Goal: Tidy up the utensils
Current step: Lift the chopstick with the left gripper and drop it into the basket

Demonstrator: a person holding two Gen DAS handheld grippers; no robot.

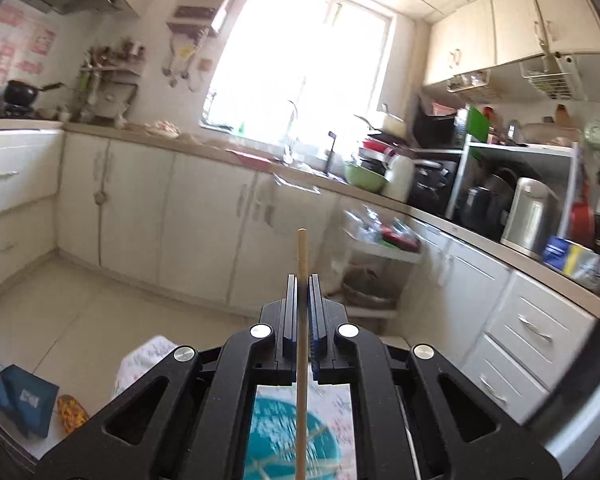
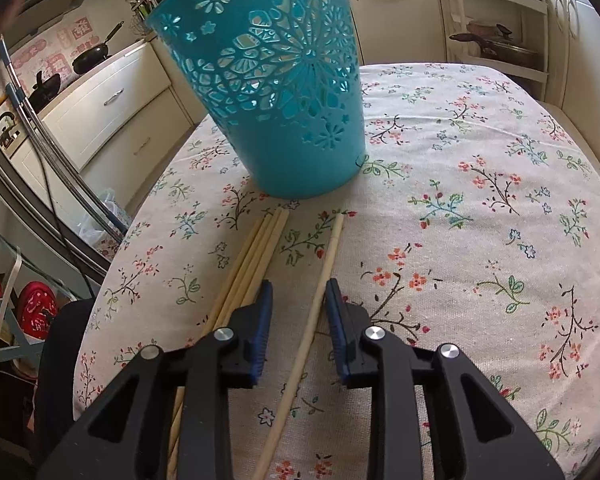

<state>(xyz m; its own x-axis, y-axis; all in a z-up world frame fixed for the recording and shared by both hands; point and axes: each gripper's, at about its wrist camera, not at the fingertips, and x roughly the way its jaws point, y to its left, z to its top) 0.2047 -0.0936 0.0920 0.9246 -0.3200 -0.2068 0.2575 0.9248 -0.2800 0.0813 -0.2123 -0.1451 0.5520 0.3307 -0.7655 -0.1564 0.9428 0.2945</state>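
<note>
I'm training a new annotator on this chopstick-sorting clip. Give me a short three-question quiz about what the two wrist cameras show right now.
1. True or false: the left gripper is shut on a chopstick.
2. Where does the single chopstick lie relative to the right gripper? A) inside the basket B) between its open jaws, on the tablecloth C) on the floor
3. Fill in: the bundle of chopsticks lies on the tablecloth in front of the blue ____.

Key: 1 true; 2 B; 3 basket
</note>
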